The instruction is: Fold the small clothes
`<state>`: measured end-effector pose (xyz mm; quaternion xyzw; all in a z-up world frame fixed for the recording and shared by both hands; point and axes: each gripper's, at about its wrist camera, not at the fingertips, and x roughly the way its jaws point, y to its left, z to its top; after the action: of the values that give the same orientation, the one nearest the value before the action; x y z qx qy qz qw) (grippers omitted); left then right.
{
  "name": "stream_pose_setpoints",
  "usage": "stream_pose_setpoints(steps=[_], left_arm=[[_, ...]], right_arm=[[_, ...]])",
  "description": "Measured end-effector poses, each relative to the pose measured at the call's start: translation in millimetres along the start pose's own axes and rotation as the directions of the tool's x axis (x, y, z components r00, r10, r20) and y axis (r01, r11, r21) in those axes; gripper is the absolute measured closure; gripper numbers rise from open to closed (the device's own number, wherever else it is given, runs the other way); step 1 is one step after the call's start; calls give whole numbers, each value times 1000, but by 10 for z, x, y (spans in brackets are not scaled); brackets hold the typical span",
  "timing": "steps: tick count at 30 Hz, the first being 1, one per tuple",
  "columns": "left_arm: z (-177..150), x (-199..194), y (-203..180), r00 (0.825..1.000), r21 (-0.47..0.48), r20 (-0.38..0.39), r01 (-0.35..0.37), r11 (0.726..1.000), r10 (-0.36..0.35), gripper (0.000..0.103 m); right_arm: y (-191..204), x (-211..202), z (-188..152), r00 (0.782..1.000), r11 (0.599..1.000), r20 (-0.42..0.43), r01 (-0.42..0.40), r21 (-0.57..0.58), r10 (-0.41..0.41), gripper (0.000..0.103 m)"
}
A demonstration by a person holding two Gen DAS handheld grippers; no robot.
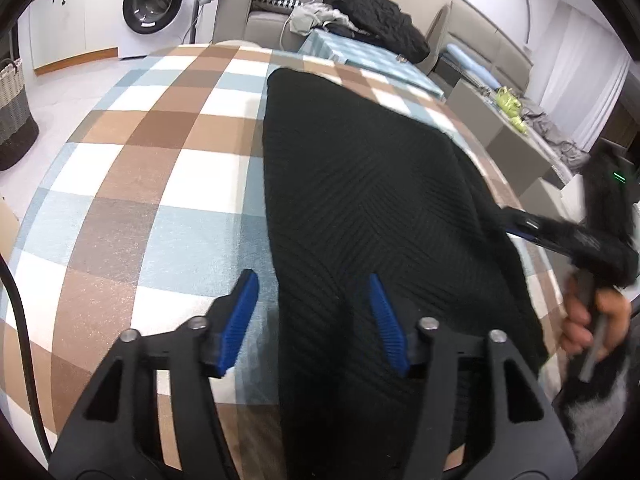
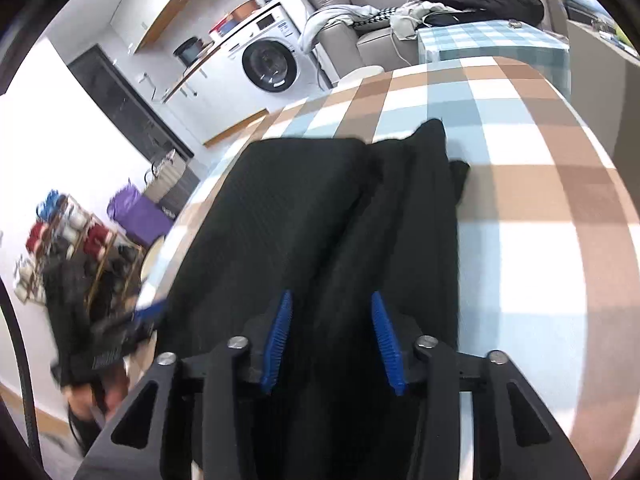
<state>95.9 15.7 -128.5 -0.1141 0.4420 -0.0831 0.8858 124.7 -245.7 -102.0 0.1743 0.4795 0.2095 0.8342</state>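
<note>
Black knit garment [image 1: 360, 184] one, checked tablecloth [image 1: 152, 168]; two claws, left claw [image 1: 314, 316], right claw [image 2: 332, 340], spread

Home: washing machine [image 1: 154, 4], sofa [image 1: 244, 16]

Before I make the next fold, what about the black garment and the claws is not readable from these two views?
- Black garment near hem: left wrist view, hidden behind the left claw.
- Its near edge: right wrist view, covered by the right claw.
- Right claw tips: left wrist view, motion-blurred, so contact unclear.
- Number of folded layers: cannot tell.
</note>
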Motion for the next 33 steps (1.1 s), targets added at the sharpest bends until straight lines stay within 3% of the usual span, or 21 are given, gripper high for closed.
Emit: stream_pose_setpoints(steps=[8, 9, 10, 12, 16, 19, 22, 24, 26, 29, 33], left_arm=[[-39, -117, -74, 1000, 38, 15, -19, 999, 19, 44], [-36, -113, -70, 1000, 34, 14, -18, 999, 17, 44], [-32, -107, -67, 1000, 31, 12, -14, 999, 13, 44], [-20, -111, -74, 1000, 27, 17, -9, 1000, 9, 44], [20, -198, -121, 999, 40, 44, 8, 999, -9, 44], [26, -232, -178, 998, 59, 51, 18, 998, -21, 44], [-9, -207, -220, 999, 72, 41, 23, 997, -26, 44], [-44, -172, -236, 999, 75, 22, 27, 997, -28, 44], [-68, -140, -239, 1000, 83, 5, 17, 996, -17, 44], [-103, -117, -216, 1000, 82, 1, 9, 997, -9, 44], [-112, -56, -178, 1000, 60, -21, 19, 998, -18, 44]], right_arm=[[-61, 509, 315, 994, 995, -58, -88, 56, 91, 53], [-25, 545, 345, 996, 997, -54, -69, 31, 70, 56], [2, 561, 356, 997, 999, -51, -49, 11, 50, 72], [110, 565, 377, 999, 998, -47, 8, -56, -10, 89], [376, 170, 465, 999, 988, 44, 31, -152, -24, 92], [448, -59, 563, 994, 981, 72, 93, -167, -82, 92], [283, 46, 599, 985, 974, 39, 174, -142, -170, 91], [89, 175, 589, 987, 981, 26, 161, -110, -159, 79], [-55, 249, 521, 983, 981, -25, 182, -70, -184, 75], [-248, 144, 301, 997, 997, -48, 67, 29, -65, 59], [-286, -176, -227, 997, 992, -41, -53, 116, 58, 57]])
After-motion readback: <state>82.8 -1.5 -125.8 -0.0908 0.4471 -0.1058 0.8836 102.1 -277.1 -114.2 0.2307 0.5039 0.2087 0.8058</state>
